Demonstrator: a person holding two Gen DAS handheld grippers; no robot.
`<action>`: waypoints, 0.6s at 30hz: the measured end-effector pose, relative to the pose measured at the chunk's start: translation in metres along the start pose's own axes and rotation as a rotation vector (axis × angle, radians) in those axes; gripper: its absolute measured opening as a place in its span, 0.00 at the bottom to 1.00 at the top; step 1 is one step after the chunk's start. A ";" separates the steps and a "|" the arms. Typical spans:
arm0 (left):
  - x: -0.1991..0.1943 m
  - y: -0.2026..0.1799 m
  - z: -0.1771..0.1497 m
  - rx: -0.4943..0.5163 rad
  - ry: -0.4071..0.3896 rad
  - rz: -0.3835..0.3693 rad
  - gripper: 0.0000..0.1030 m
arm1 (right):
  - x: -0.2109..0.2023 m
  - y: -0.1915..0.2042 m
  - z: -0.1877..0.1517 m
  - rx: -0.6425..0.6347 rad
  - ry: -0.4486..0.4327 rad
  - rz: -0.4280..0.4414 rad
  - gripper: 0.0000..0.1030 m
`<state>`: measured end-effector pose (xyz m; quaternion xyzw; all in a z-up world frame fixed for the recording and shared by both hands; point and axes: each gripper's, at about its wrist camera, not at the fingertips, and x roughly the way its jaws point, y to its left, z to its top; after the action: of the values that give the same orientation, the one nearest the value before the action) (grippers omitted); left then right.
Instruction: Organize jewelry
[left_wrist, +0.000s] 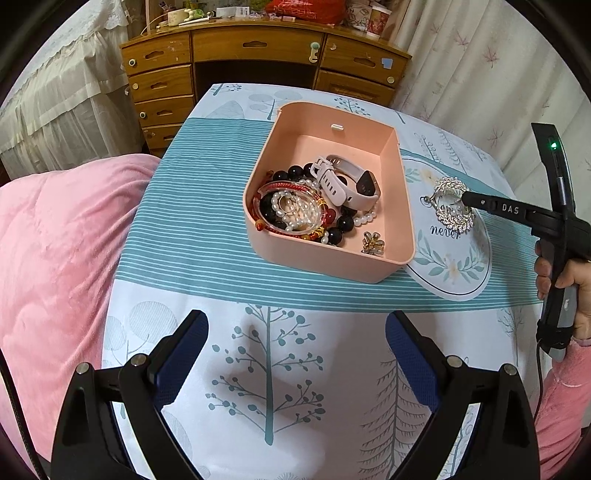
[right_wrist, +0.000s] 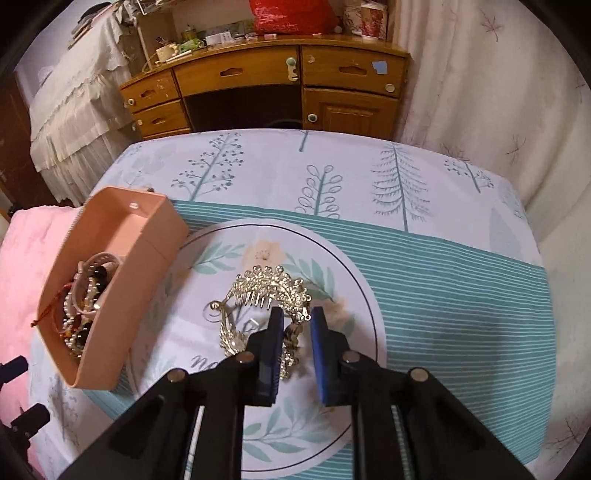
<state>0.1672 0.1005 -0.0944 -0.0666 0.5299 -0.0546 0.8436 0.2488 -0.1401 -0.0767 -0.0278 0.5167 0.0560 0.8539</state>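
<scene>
A pink open box (left_wrist: 369, 264) stands on the patterned cloth and holds a pale pink watch (left_wrist: 351, 181), pearl, black and red bead bracelets (left_wrist: 291, 210) and a small gold brooch (left_wrist: 373, 243). The box also shows at the left of the right wrist view (right_wrist: 122, 295). A silver rhinestone hair comb (left_wrist: 452, 205) lies right of the box on the round flower print; it also shows in the right wrist view (right_wrist: 266, 295). My right gripper (right_wrist: 297, 321) straddles the comb's near edge, jaws narrowly apart, not closed on it. My left gripper (left_wrist: 295, 332) is open and empty, in front of the box.
A pink quilt (left_wrist: 55, 258) lies left of the cloth. A wooden desk with drawers (left_wrist: 258, 62) stands behind the table. Curtains (left_wrist: 480, 74) hang at the right.
</scene>
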 end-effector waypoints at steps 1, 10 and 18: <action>-0.001 0.000 0.000 0.001 0.000 -0.001 0.93 | -0.002 0.000 0.001 0.006 -0.003 0.018 0.12; -0.005 0.007 -0.001 -0.018 -0.013 -0.003 0.93 | -0.039 0.026 0.012 -0.088 -0.076 0.040 0.02; -0.009 0.019 -0.004 -0.045 -0.023 -0.002 0.93 | -0.075 0.059 0.027 -0.171 -0.150 0.112 0.01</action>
<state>0.1604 0.1206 -0.0912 -0.0866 0.5213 -0.0425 0.8479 0.2313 -0.0840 0.0027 -0.0674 0.4455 0.1495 0.8801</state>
